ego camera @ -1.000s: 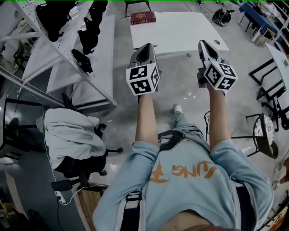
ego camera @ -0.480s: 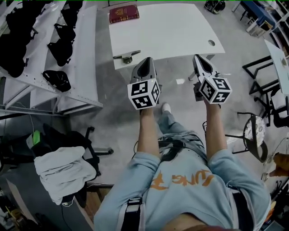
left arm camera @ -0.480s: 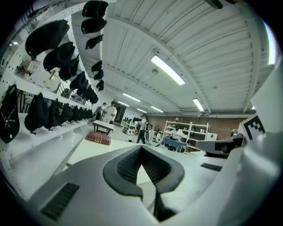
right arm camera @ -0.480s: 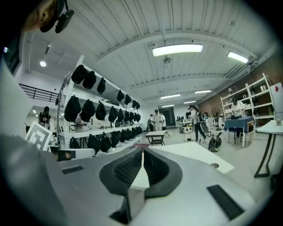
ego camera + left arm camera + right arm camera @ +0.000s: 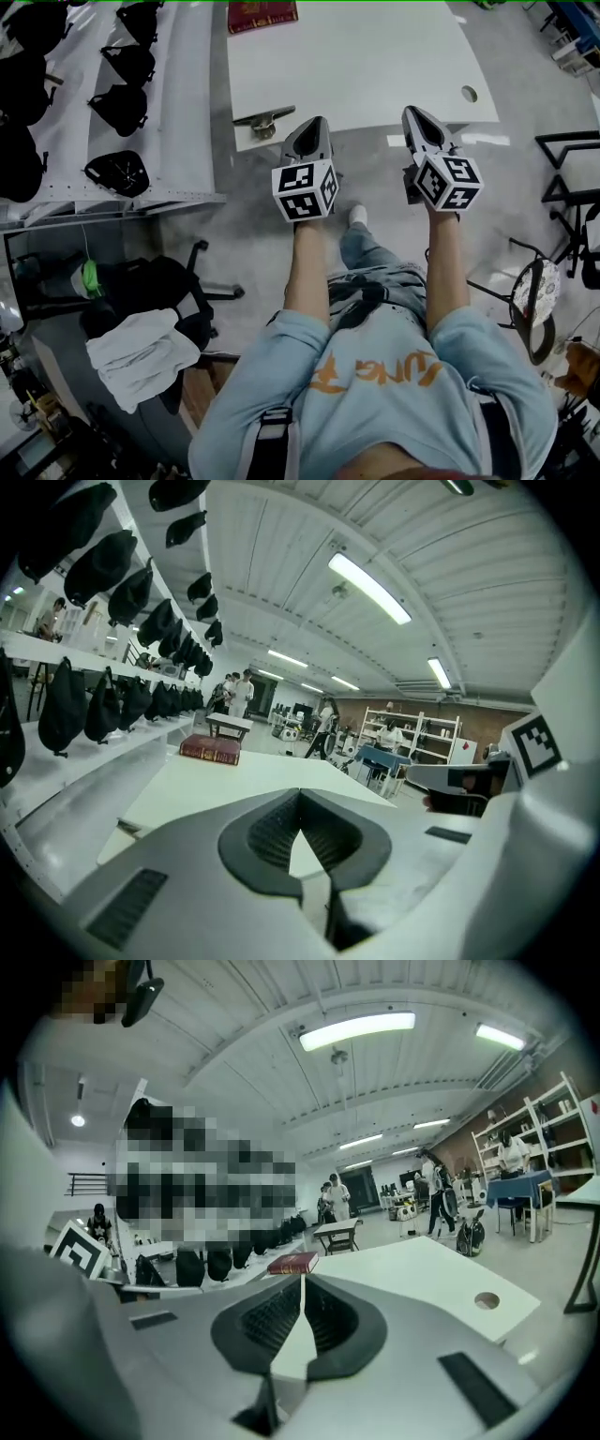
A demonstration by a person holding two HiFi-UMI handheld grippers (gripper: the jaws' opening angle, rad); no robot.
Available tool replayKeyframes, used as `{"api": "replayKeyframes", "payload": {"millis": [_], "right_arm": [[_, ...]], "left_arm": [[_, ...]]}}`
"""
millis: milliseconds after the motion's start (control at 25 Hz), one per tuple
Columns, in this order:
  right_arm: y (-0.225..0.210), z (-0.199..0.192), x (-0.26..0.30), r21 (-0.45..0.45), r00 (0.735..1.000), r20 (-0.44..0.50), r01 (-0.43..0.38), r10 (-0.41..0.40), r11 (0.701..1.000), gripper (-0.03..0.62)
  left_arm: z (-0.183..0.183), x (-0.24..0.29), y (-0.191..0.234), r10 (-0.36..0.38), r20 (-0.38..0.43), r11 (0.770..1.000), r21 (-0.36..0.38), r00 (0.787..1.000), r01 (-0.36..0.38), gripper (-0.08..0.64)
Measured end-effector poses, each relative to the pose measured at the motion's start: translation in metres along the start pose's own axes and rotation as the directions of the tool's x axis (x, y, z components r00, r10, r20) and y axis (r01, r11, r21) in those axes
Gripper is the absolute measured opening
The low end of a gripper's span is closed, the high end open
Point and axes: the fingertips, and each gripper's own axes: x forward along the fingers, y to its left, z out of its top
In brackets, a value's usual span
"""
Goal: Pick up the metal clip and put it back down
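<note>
Big white counter (image 5: pixel 375 66) fills the upper middle of the head view, and a long shelf (image 5: pixel 178 94) runs down the upper left, lined with black bags (image 5: pixel 120 108). Lower left, a white cloth (image 5: pixel 141 352) lies draped over a dark chair (image 5: pixel 164 286). Both claws hover just short of the counter's near edge: the left claw (image 5: pixel 312 127) at centre, tips together with nothing between them, and the right claw (image 5: pixel 415 114) beside it, tips also together and empty. A red book (image 5: pixel 262 14) sits at the counter's far edge. The clip (image 5: pixel 262 120) lies on the counter's near left corner, just left of the left claw, untouched.
</note>
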Motion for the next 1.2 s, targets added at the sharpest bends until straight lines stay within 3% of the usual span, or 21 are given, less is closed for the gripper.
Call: {"api": "replayKeyframes", "payload": {"millis": [200,560,880,1200], "right_arm": [[-0.035,0.021,0.028,0.070,0.999,0.047,-0.012,0.009,0.997,0.032],[-0.060,0.039,0.034,0.100,0.994,0.107,-0.021,0.010,0.995,0.032],[-0.085,0.058,0.027,0.077,0.991,0.132,0.015,-0.025,0.997,0.032],[-0.069,0.055,0.053,0.035,0.995,0.097,-0.036,0.032,0.999,0.032]], "left_arm": [[0.017,0.034,-0.009,0.005,-0.013,1.000,0.023,1.000,-0.005,0.021],[0.036,0.050,-0.023,0.006,0.005,0.995,0.097,1.000,-0.006,0.021],[0.047,0.068,-0.044,-0.041,0.027,0.994,0.106,0.999,0.037,0.021],[0.043,0.070,-0.025,0.012,0.023,0.991,0.131,1.000,-0.015,0.021]]}}
